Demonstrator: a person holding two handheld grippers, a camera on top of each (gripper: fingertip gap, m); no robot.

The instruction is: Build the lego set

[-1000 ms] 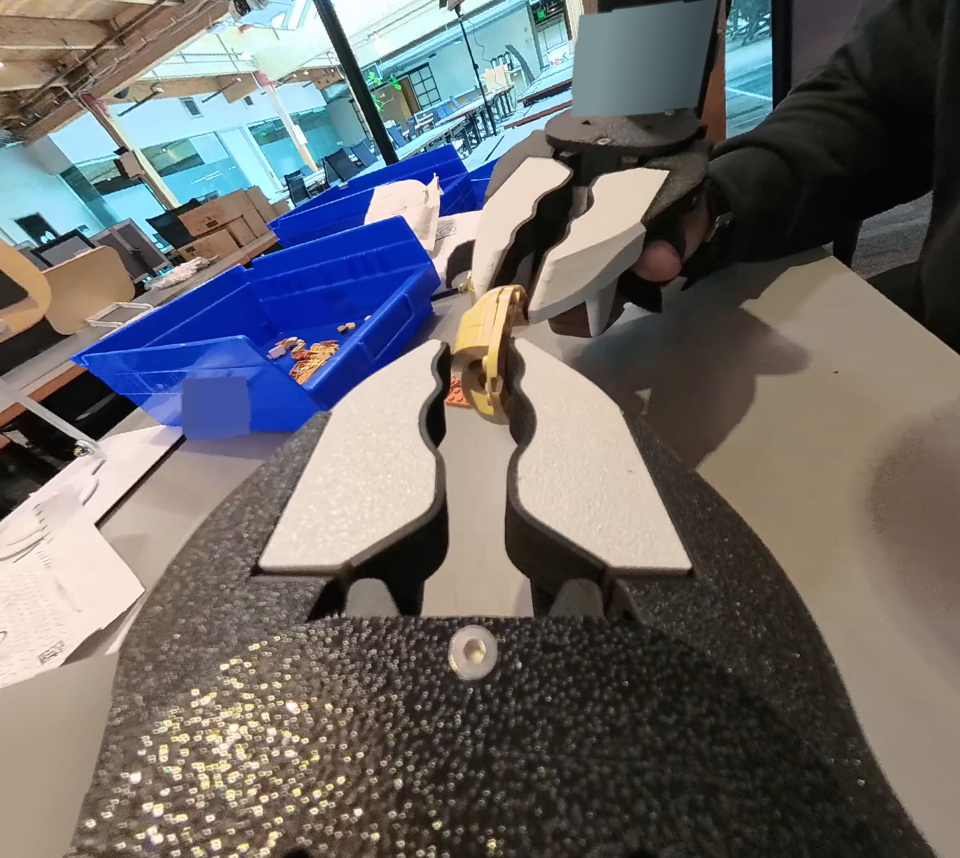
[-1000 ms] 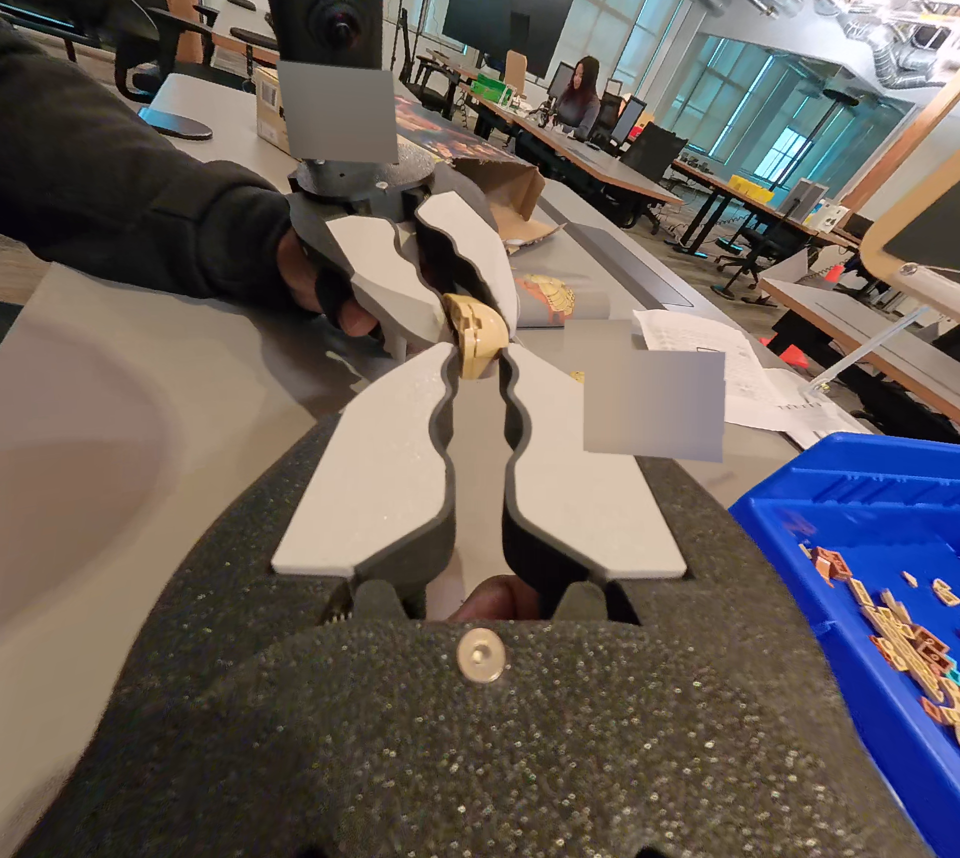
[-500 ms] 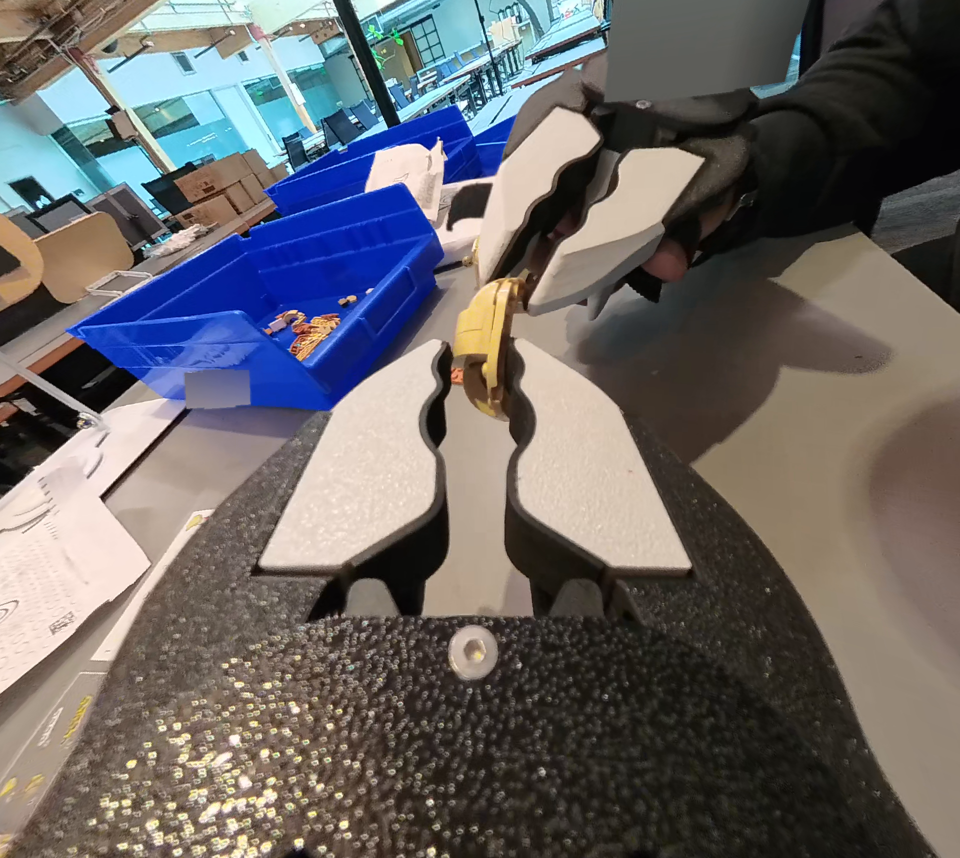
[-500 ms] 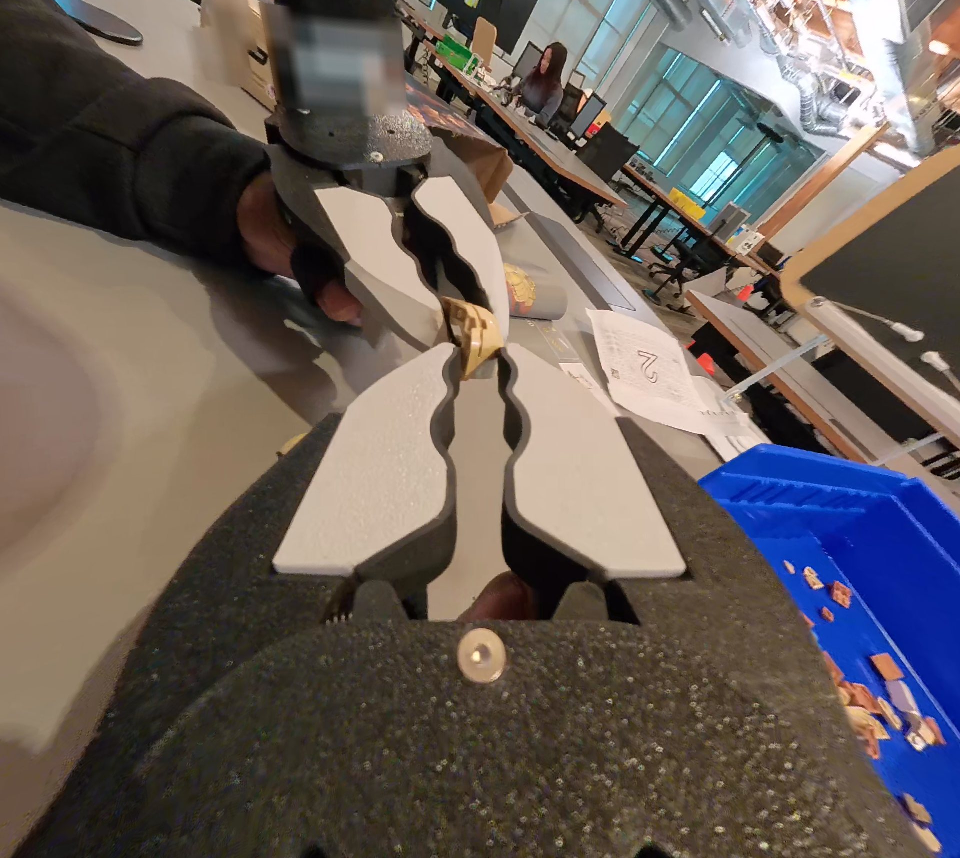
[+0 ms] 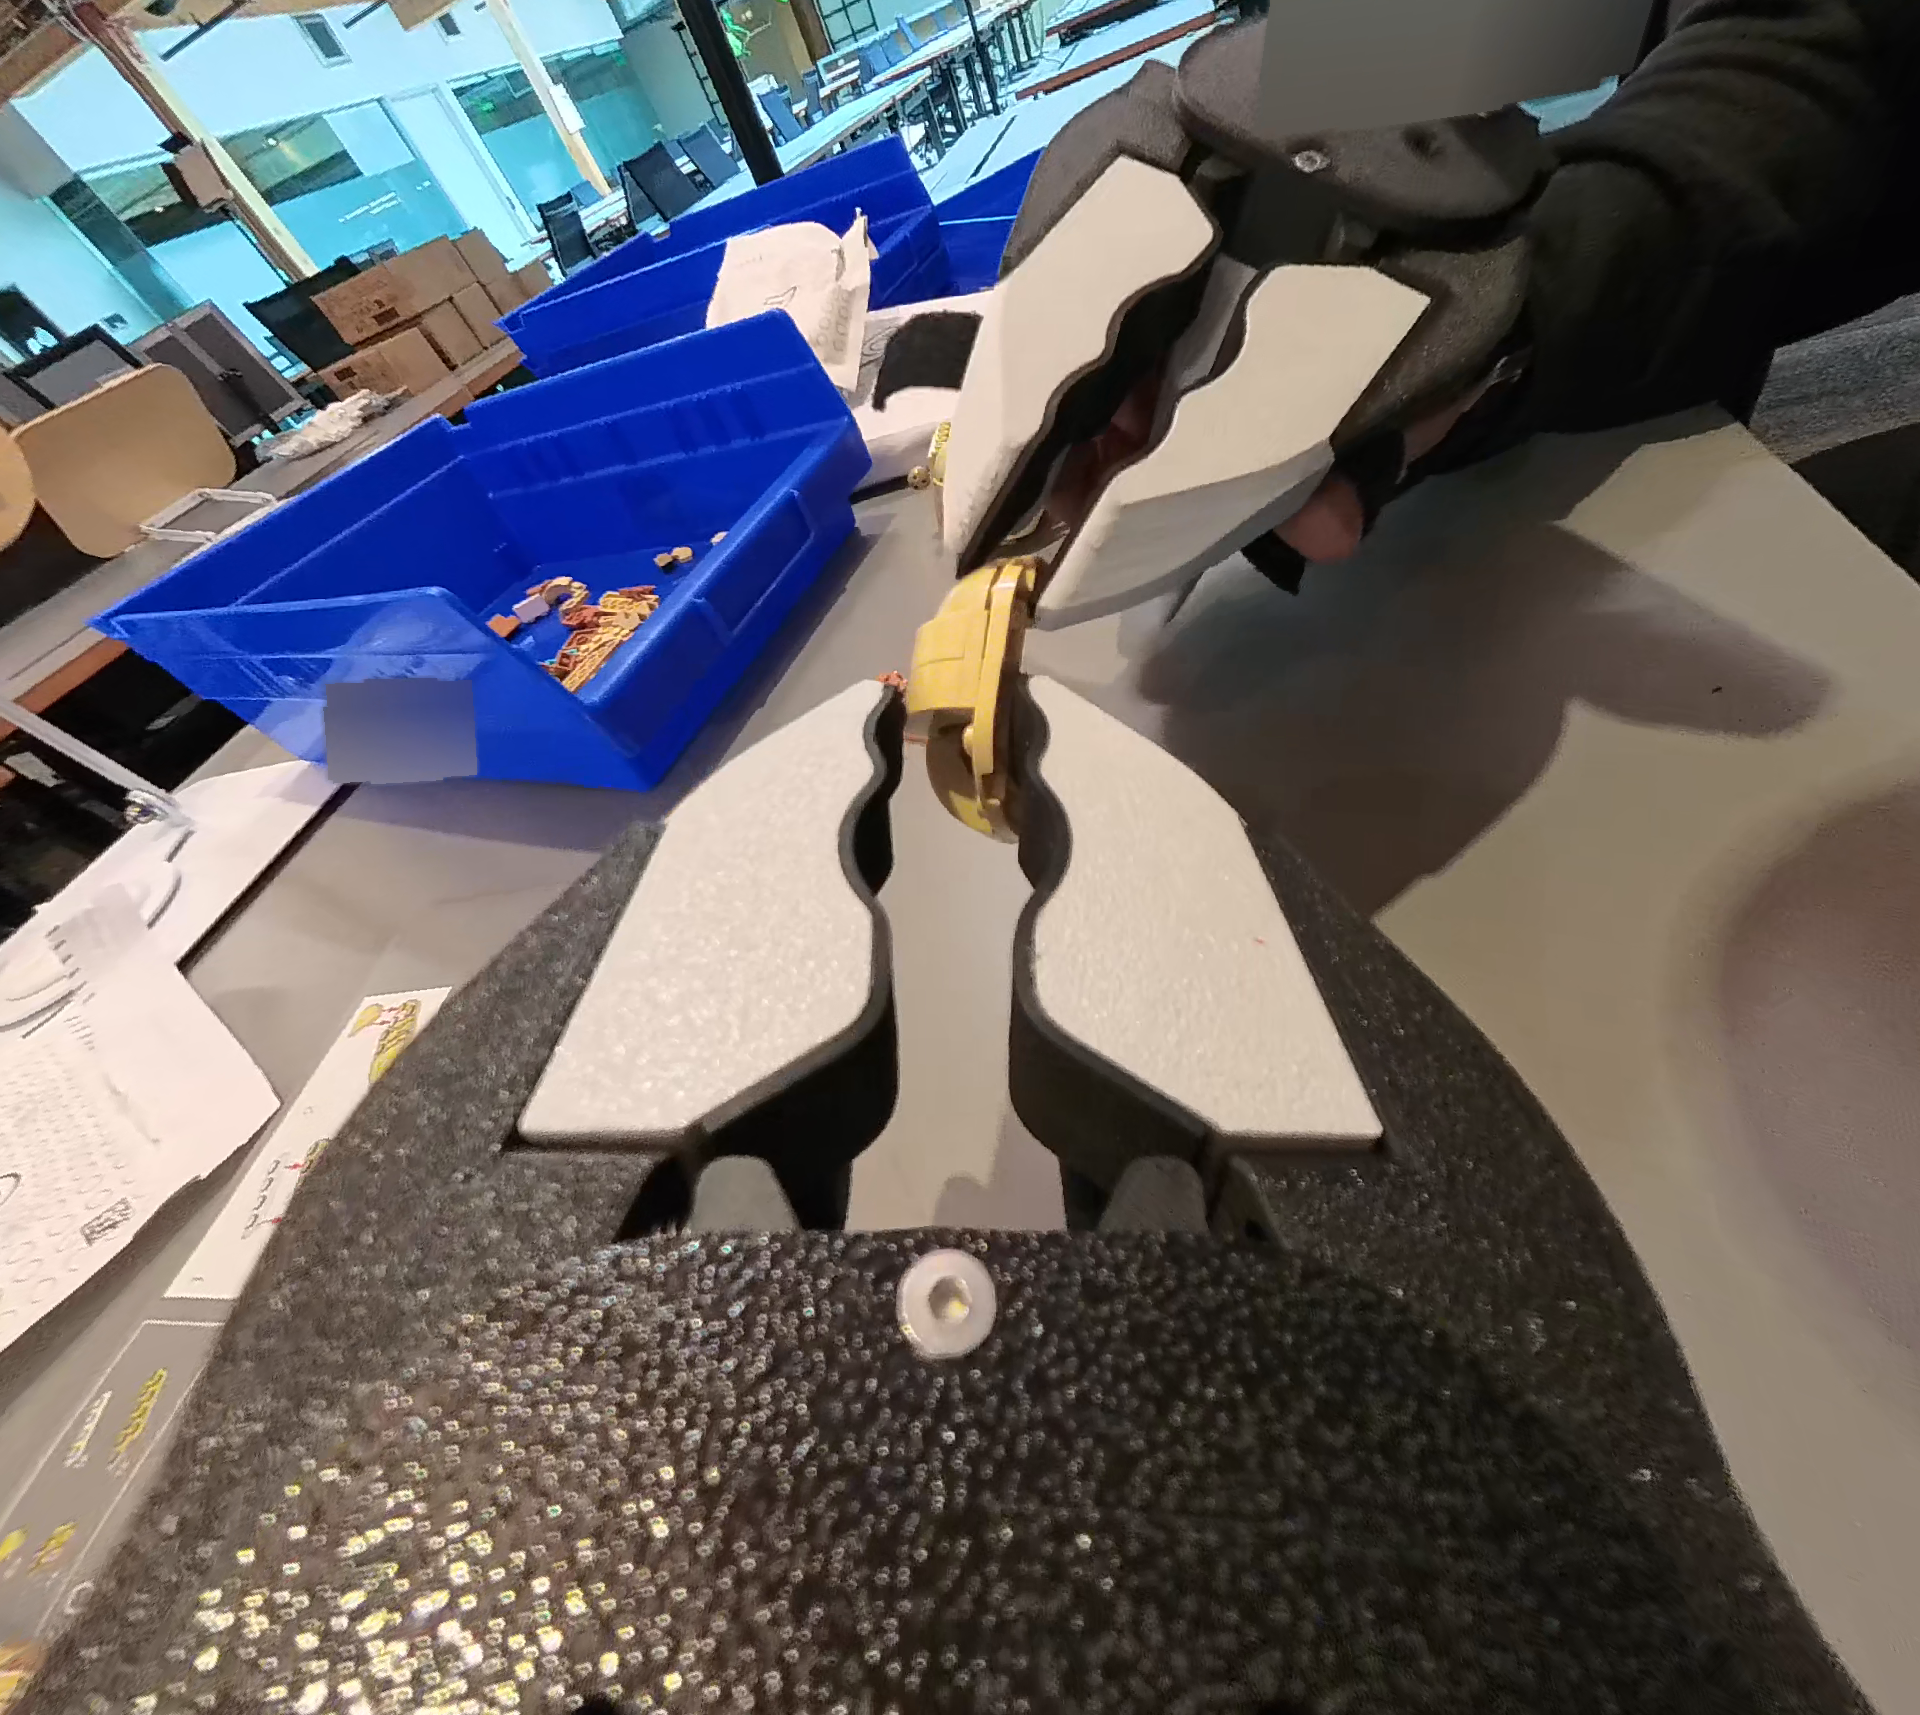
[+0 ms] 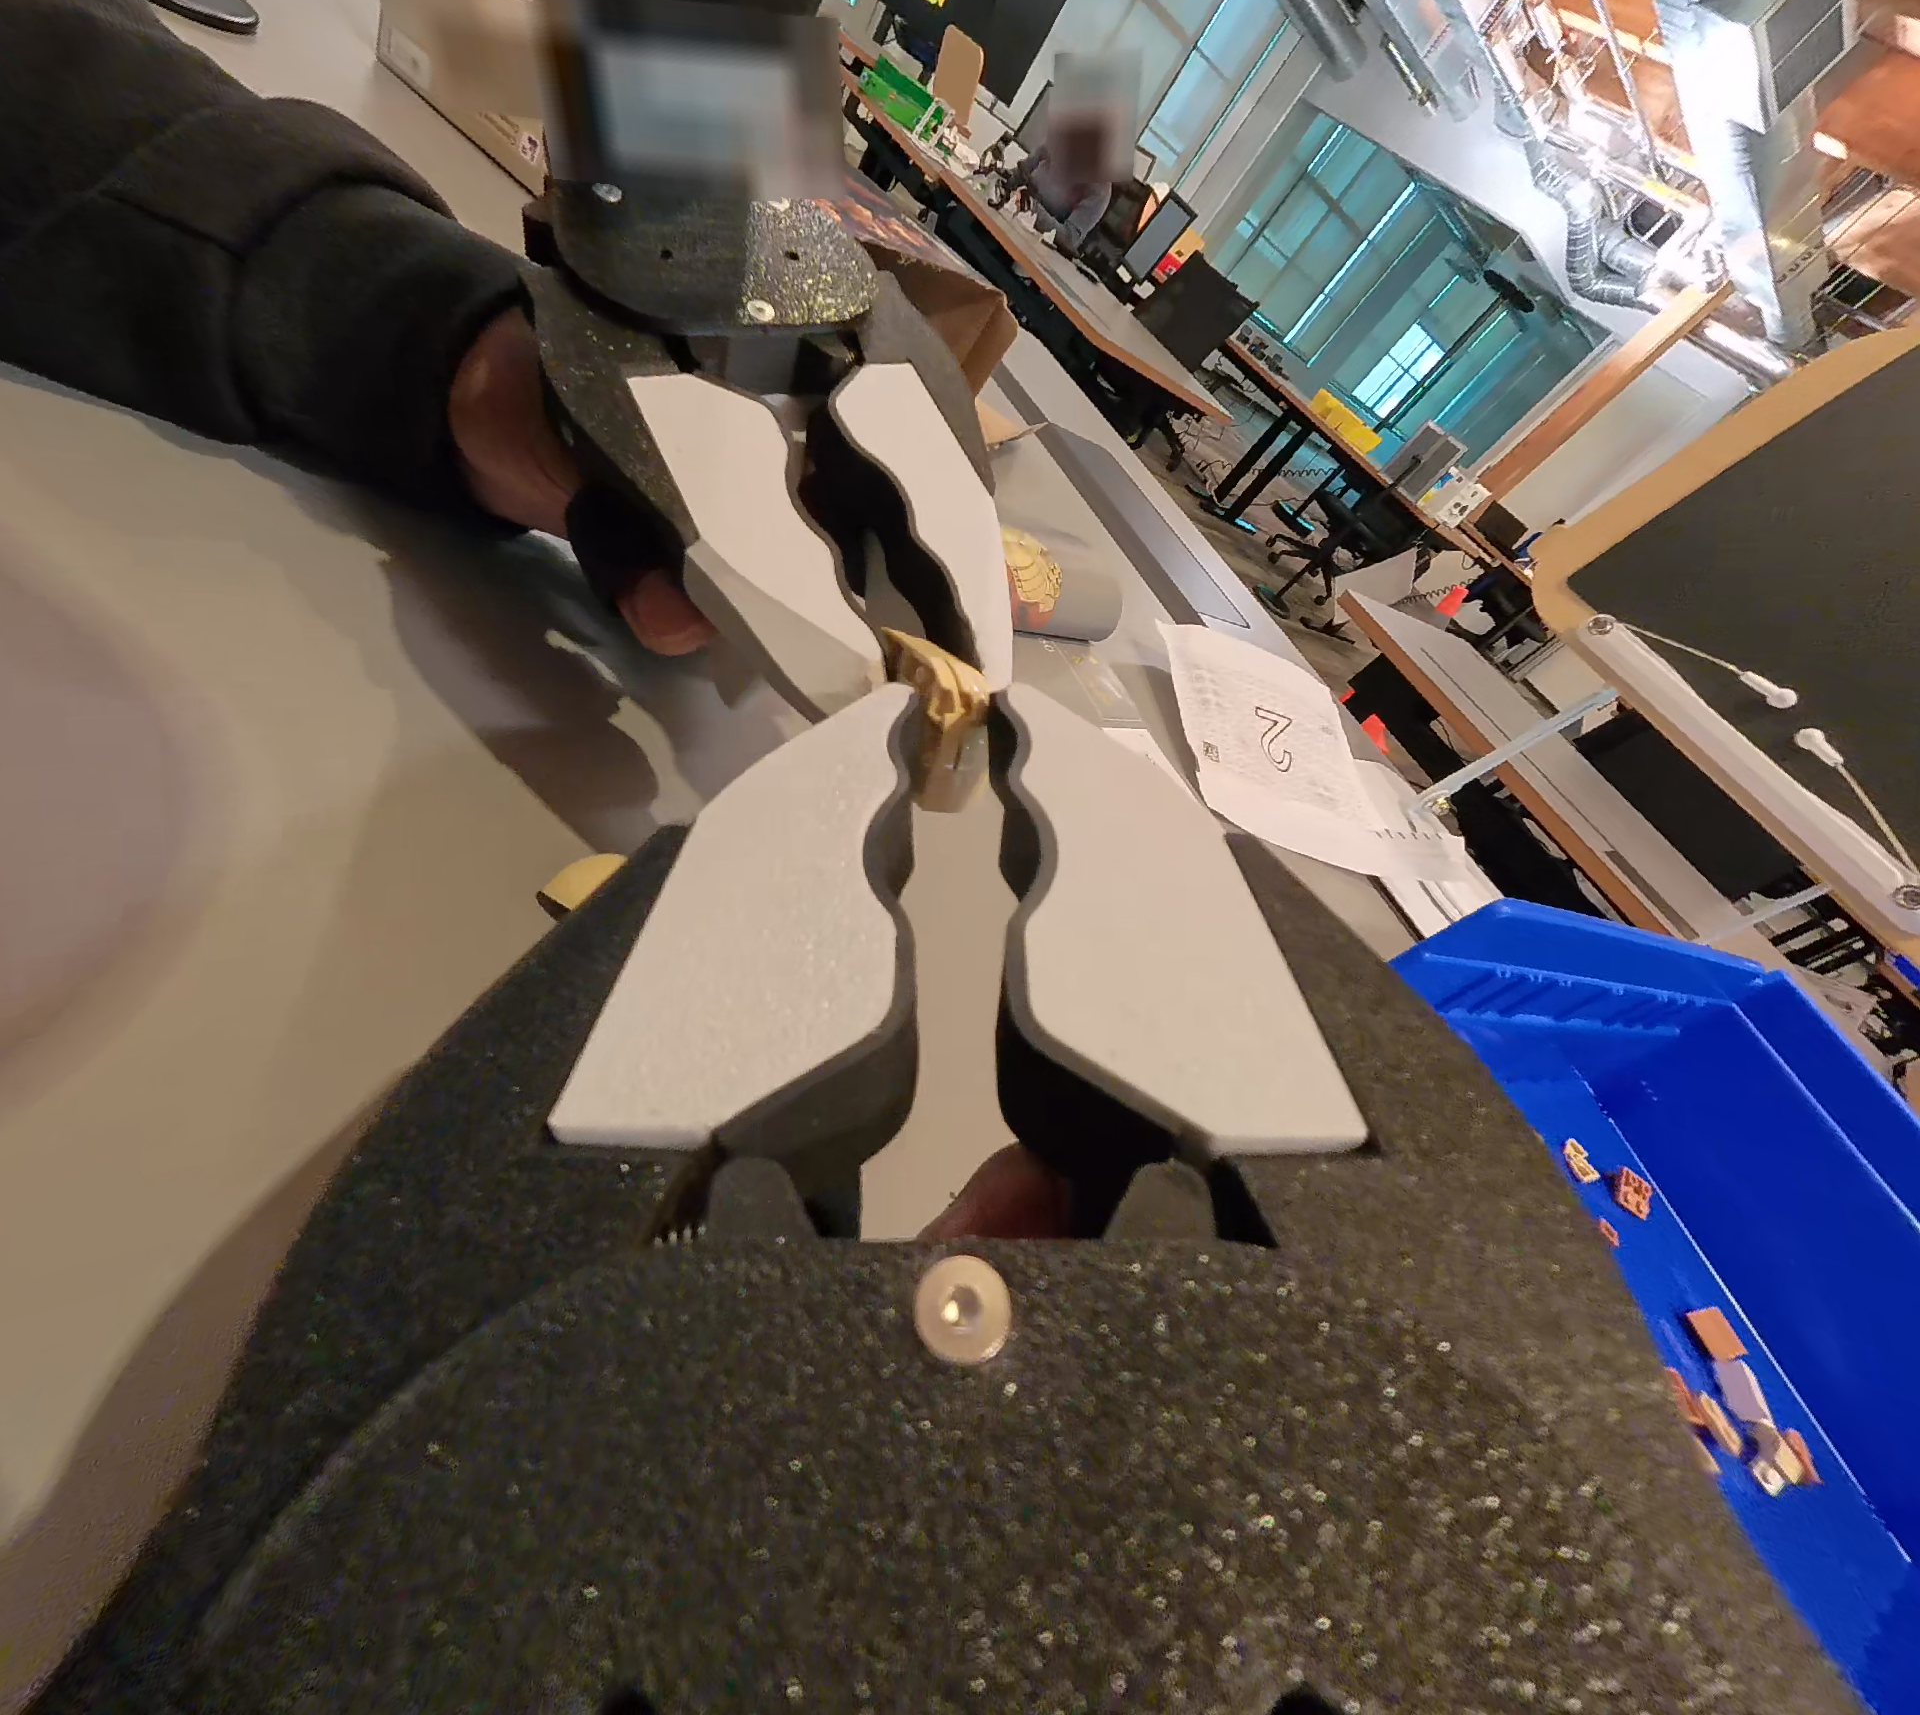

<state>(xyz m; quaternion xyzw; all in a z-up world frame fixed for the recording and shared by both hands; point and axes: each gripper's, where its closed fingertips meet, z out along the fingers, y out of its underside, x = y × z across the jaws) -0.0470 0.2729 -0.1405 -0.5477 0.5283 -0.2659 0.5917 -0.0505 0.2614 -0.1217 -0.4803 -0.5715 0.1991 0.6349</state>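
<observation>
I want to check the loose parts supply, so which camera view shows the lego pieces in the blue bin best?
The left wrist view: the blue bin sits whole in frame, open toward the camera, with its pile of loose pieces clearly visible on the floor. The right wrist view catches only a corner of the bin at the frame edge, with a few scattered pieces.
</observation>
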